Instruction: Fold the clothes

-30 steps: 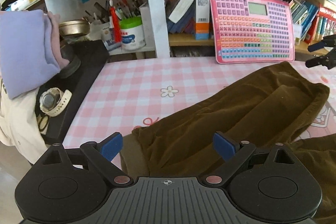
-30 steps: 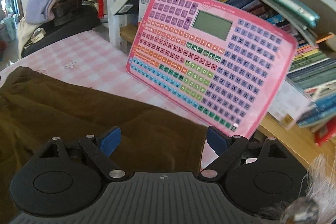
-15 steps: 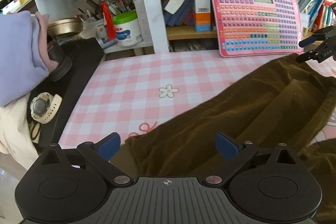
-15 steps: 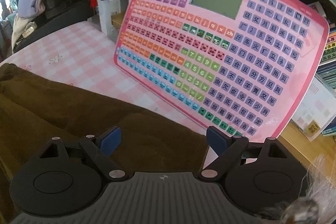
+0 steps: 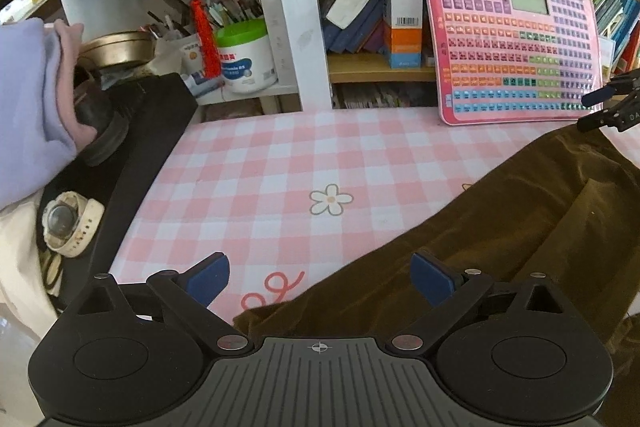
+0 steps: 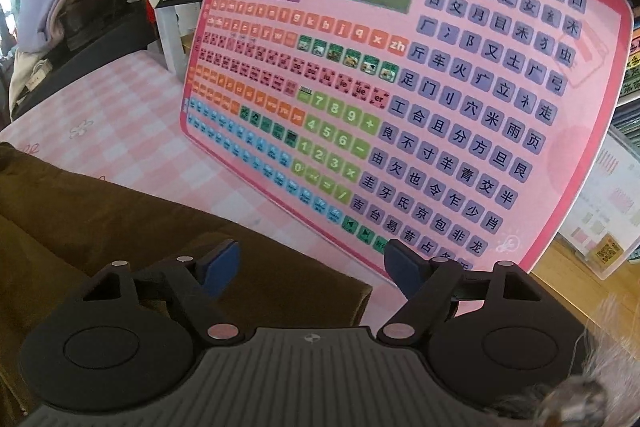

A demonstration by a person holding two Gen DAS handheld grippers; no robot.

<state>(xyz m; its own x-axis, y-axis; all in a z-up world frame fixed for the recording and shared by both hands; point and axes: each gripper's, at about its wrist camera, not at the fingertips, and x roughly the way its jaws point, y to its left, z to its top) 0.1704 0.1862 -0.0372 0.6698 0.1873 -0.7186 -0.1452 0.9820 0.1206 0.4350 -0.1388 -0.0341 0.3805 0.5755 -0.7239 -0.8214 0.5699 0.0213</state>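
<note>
Over the brown corduroy garment [image 5: 500, 227], your left gripper [image 5: 320, 277] gapes wide, right gripper [image 6: 312, 263] closing, empty; next pinch both corners.

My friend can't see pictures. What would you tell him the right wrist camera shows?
The right gripper, jaws closing with nothing gripped, hangs over a corner of a brown garment on a pink checked cloth. A pink learning board leans upright just behind.
</note>
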